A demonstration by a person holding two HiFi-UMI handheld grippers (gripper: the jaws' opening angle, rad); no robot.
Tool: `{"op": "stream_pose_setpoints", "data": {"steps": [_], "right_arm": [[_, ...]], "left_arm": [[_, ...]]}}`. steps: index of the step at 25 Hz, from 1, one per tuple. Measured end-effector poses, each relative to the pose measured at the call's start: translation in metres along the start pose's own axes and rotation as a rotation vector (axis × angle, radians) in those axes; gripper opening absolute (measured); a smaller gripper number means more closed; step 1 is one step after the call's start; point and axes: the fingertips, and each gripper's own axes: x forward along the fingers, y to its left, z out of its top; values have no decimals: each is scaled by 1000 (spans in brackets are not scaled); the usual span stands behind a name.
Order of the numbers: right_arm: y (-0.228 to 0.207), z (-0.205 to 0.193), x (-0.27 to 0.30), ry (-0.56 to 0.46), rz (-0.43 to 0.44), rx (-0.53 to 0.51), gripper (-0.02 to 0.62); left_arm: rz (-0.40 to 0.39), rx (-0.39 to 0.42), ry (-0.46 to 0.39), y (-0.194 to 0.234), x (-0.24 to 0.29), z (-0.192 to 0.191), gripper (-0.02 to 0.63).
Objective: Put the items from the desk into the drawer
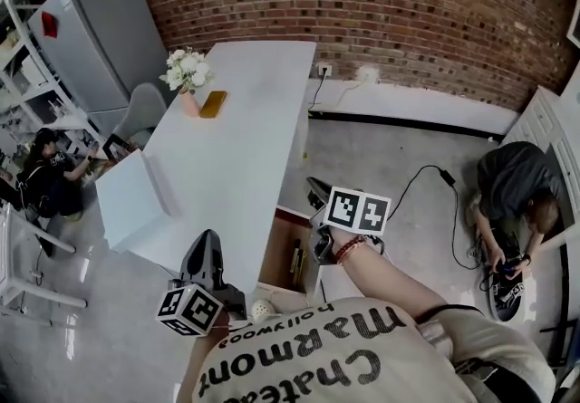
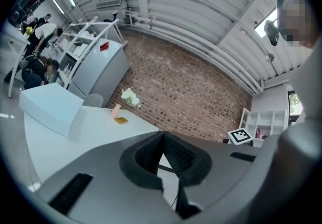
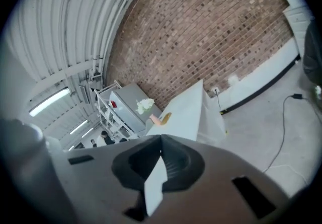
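Observation:
A long white desk [image 1: 245, 129] bears a vase of white flowers [image 1: 187, 75], a flat yellow item [image 1: 214, 103] and a pale box [image 1: 131, 197]. Under the desk's near right edge a drawer [image 1: 288, 252] stands open with things inside. My left gripper [image 1: 207, 238] hovers over the desk's near end, shut and empty; in its own view [image 2: 162, 133] the pads meet, with the yellow item [image 2: 121, 120] far beyond. My right gripper [image 1: 314, 184] is raised above the drawer, shut with nothing between its pads [image 3: 161, 138].
A grey cabinet [image 1: 100, 30] and a grey chair [image 1: 140, 111] stand left of the desk. One person sits at the far left [image 1: 50, 170]; another crouches on the floor at right [image 1: 517, 193], with a black cable [image 1: 426, 179] trailing nearby. A brick wall runs behind.

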Motion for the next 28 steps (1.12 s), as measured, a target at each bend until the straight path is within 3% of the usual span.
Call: {"op": "stream_pose_setpoints", "data": {"steps": [6, 10, 28], "right_arm": [[49, 30, -13, -45, 66, -183, 3], [60, 45, -19, -99, 50, -267, 3], [50, 38, -27, -71, 9, -346, 3]], "left_arm": [[-20, 39, -25, -23, 9, 25, 2], [-54, 70, -22, -34, 13, 35, 2], [-52, 131, -18, -34, 13, 45, 2]]}}
